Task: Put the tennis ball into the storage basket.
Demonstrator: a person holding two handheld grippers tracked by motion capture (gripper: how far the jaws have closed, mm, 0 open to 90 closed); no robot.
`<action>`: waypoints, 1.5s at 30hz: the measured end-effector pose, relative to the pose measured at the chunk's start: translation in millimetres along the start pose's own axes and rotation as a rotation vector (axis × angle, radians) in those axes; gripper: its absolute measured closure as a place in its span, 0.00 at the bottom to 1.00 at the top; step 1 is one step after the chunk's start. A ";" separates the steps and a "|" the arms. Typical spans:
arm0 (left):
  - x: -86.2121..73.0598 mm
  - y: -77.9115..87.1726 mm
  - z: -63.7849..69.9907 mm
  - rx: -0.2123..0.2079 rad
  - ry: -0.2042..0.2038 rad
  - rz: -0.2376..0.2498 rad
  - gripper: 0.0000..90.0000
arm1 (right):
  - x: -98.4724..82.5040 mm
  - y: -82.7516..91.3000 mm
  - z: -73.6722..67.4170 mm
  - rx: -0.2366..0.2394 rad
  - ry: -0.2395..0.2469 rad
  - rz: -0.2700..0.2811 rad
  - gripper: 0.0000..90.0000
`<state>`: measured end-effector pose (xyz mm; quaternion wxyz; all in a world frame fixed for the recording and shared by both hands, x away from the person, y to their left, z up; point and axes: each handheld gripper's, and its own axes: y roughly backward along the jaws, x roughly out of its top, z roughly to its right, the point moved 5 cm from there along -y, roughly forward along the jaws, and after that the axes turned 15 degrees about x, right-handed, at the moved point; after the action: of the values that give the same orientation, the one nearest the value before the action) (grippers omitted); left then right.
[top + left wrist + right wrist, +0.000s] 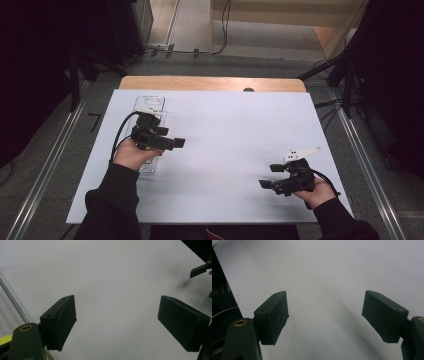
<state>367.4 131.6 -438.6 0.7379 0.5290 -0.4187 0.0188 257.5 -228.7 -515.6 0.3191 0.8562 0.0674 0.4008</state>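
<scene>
Two grippers, both empty: the left gripper (pixel 172 143) hangs jaws apart over the clear tray (pixel 150 102) at the white board's (pixel 230 130) left edge; the right gripper (pixel 270 176) gapes wide, near right

The left tool (pixel 117 322) looks along its two black jaws, which rise from the bottom edge and stand well apart with nothing between them. Behind them spreads the white surface (pixel 112 272), bare in the gap and blurred toward the far side. Beside the left jaw, away from the gap, a clear ribbed strip (pixel 10 302) runs slantwise along the surface; what it is cannot be told. Below that jaw sits a brass-ringed hole and a bit of yellow-green. Far beyond the right jaw, a black part of the other tool (pixel 200 269) reaches in, casting a soft shadow on the surface.
</scene>
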 end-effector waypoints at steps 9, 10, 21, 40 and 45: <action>-9.8 -2.6 11.2 -0.029 -0.023 -0.006 0.18 | -0.6 1.0 1.4 -0.001 -0.002 0.001 0.21; -11.3 -2.9 12.3 -0.029 -0.030 -0.009 0.18 | -0.6 1.0 1.4 -0.001 -0.003 0.001 0.21; -28.9 -4.4 24.2 -0.041 -0.096 -0.020 0.18 | 0.0 -0.4 0.8 -0.001 -0.003 -0.004 0.21; -55.1 -6.8 35.4 -0.072 -0.103 0.003 0.18 | 0.2 -0.9 0.6 -0.002 -0.005 -0.010 0.21; -63.6 -7.8 37.8 -0.079 -0.115 0.007 0.18 | 0.7 -1.4 0.8 -0.003 -0.003 -0.011 0.21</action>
<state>307.2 124.5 -481.7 0.7329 0.4981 -0.4627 -0.0256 258.7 -227.7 -516.3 0.3227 0.8560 0.0710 0.3976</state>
